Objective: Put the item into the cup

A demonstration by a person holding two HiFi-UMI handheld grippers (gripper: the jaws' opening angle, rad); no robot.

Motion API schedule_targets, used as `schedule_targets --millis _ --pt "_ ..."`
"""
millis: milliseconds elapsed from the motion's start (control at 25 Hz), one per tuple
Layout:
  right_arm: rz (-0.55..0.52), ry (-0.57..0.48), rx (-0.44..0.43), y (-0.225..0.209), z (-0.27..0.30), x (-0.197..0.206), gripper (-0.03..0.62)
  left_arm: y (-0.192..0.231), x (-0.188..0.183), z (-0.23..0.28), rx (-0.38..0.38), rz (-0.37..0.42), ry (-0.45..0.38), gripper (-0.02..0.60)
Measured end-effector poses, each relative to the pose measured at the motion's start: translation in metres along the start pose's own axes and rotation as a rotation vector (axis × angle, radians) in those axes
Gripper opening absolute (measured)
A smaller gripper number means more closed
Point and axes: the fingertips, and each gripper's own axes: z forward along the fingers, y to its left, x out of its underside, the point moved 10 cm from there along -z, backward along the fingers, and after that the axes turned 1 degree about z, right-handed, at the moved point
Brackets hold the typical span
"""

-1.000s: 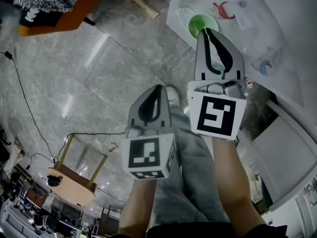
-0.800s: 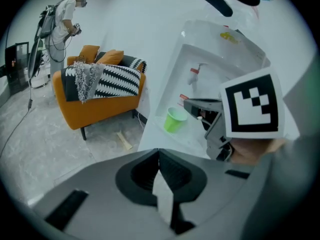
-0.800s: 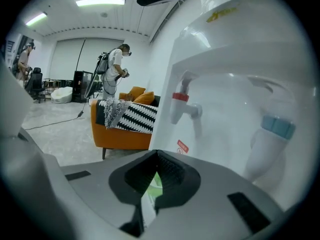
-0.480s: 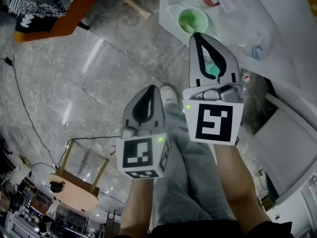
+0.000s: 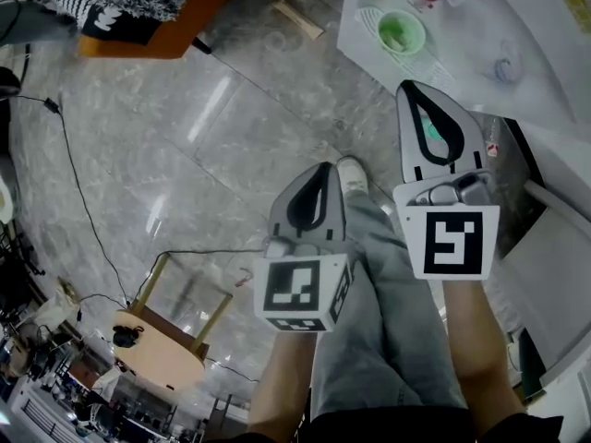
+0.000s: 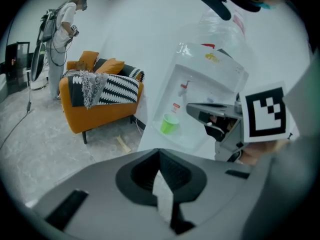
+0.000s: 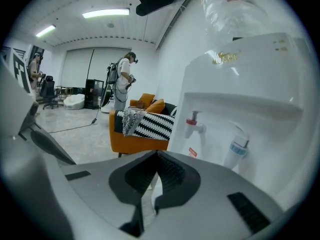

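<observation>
A green cup stands on the drip tray of a white water dispenser; something pale shows inside it, too small to tell. My right gripper is shut and empty, its tip a short way in front of the cup and apart from it. My left gripper is lower and to the left over the floor, also shut with nothing in it. In the left gripper view the cup sits under the taps, and the right gripper reaches in from the right. The right gripper view faces the dispenser's red tap and blue tap.
An orange sofa with a striped throw stands left of the dispenser. A person stands behind it. A cable runs over the grey stone floor, and a small wooden stool sits at the lower left.
The right gripper's tip was at the cup's rim a second ago; it has drawn back and now stands apart from the cup. Both grippers shifted right in the head view.
</observation>
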Motion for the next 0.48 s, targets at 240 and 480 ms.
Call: schedule_targets --millis 240,480 --pt "0.027 -0.001 -0.028 0.016 -0.038 0.004 0.011 -0.014 0.017 -0.032 0.013 0.022 -0.025 0.014" --pt "0.029 -0.019 -0.071 0.038 -0.077 0.0 0.011 -0.028 0.045 -0.077 0.029 -0.041 -0.041 0.014"
